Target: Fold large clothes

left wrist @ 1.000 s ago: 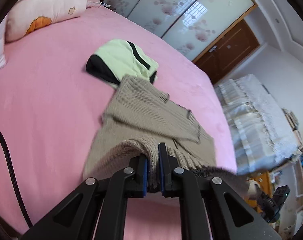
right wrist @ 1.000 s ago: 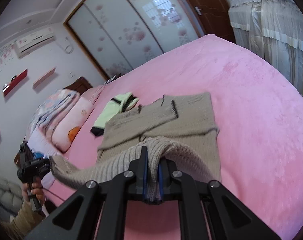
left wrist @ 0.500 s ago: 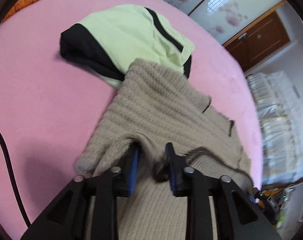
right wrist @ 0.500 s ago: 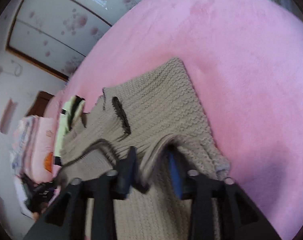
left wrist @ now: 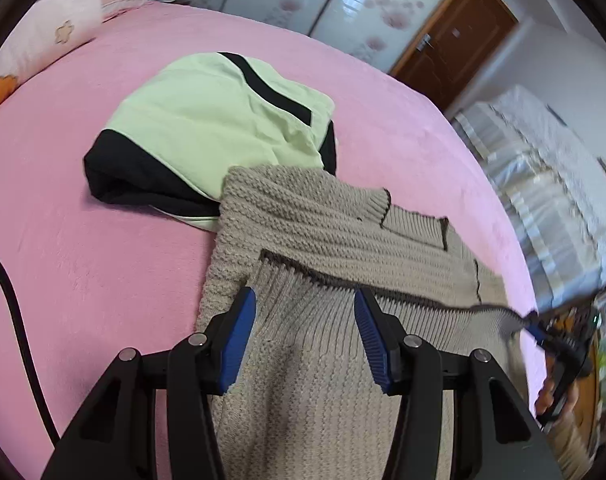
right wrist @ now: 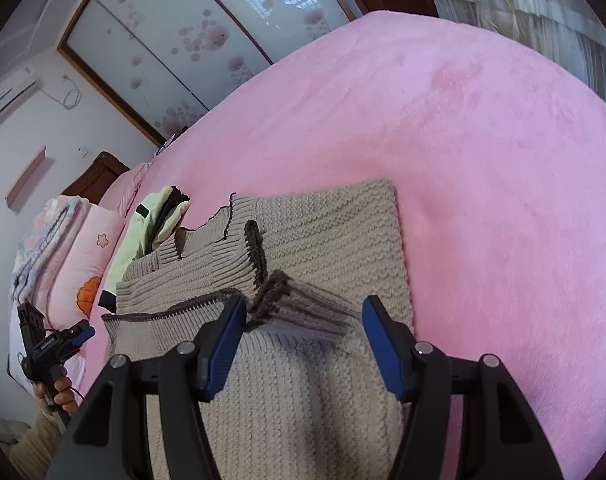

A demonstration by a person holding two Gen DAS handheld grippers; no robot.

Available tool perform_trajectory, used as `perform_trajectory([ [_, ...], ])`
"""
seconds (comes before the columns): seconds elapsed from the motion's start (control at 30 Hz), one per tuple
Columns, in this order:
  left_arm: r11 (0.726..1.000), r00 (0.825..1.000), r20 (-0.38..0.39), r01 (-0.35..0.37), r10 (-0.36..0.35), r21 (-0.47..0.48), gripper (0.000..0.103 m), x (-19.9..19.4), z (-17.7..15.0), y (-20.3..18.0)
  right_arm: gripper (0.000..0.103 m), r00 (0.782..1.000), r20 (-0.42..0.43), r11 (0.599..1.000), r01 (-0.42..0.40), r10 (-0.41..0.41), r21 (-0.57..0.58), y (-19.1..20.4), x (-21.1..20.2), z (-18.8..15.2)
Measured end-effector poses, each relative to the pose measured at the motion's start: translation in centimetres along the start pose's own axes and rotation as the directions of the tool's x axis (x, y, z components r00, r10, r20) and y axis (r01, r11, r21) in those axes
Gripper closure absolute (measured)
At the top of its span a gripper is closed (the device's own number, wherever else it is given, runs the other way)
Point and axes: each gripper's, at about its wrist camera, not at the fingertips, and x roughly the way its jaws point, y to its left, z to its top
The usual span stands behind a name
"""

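Observation:
A beige knit sweater [left wrist: 327, 240] with dark brown trim lies on the pink bed [left wrist: 103, 264], its near hem folded over the far part. My left gripper [left wrist: 305, 334] is open just above the folded hem. In the right wrist view the same sweater [right wrist: 335, 240] lies folded, and my right gripper [right wrist: 305, 338] is open over its ribbed hem. The hem there is blurred, dropping from between the jaws. Each gripper shows at the edge of the other view: the right one [left wrist: 559, 344], the left one [right wrist: 51, 344].
A light green and black garment [left wrist: 207, 128] lies folded on the bed just beyond the sweater, touching its far corner. Pink pillows [right wrist: 91, 264] and bedding sit at the head of the bed. A black cable [left wrist: 19, 320] hangs at the left. Wardrobe doors [right wrist: 207, 32] stand behind.
Both grippers carried the sweater's hem forward over the body, lowered it, then opened and let it go. The hem now lies on the sweater.

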Motion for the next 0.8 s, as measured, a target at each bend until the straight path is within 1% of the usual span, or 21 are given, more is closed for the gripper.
perform_trajectory([
  [0.1, 0.998, 0.999, -0.018, -0.031, 0.033, 0.061, 0.053, 0.7, -0.1, -0.1, 0.042, 1.0, -0.001, 0.998, 0.001, -0.001, -0.06, 0.4, 0.1, 0.4],
  [0.17, 0.993, 0.998, -0.033, -0.058, 0.062, 0.107, 0.053, 1.5, 0.0, -0.4, 0.042, 1.0, -0.001, 0.994, 0.021, -0.022, -0.106, 0.7, 0.2, 0.4],
  [0.3, 0.977, 0.99, -0.072, -0.104, 0.119, 0.186, 0.053, 3.5, -0.1, -0.9, 0.042, 0.993, 0.011, 0.97, 0.114, -0.114, -0.213, 1.3, 1.0, 0.3],
  [0.4, 0.961, 0.98, -0.102, -0.14, 0.168, 0.237, 0.053, 5.3, -0.2, -1.3, 0.042, 0.988, -0.002, 0.958, 0.15, -0.155, -0.246, 1.1, 2.3, 0.4],
  [0.47, 0.957, 0.977, -0.112, -0.148, 0.18, 0.251, 0.053, 6.0, -0.3, -1.4, 0.042, 0.985, -0.015, 0.953, 0.164, -0.173, -0.255, 1.0, 3.2, 0.4],
  [0.6, 0.955, 0.977, -0.121, -0.141, 0.178, 0.26, 0.053, 7.0, -0.4, -1.3, 0.042, 0.98, -0.043, 0.946, 0.174, -0.193, -0.274, 0.9, 4.5, 0.6],
  [0.7, 0.954, 0.977, -0.124, -0.132, 0.171, 0.269, 0.053, 7.1, -0.6, -1.1, 0.043, 0.979, -0.071, 0.94, 0.163, -0.193, -0.3, 1.2, 5.3, 0.5],
  [0.73, 0.955, 0.979, -0.123, -0.127, 0.165, 0.267, 0.054, 7.0, -0.6, -1.0, 0.046, 0.978, -0.077, 0.939, 0.16, -0.192, -0.305, 1.3, 5.6, 0.4],
  [0.77, 0.956, 0.98, -0.121, -0.123, 0.159, 0.265, 0.055, 7.1, -0.7, -1.0, 0.06, 0.978, -0.081, 0.936, 0.16, -0.195, -0.312, 1.4, 5.8, 0.3],
  [0.8, 0.957, 0.981, -0.116, -0.121, 0.156, 0.263, 0.06, 6.9, -0.8, -0.7, 0.072, 0.975, -0.089, 0.933, 0.167, -0.205, -0.32, 1.5, 6.0, 0.1],
])
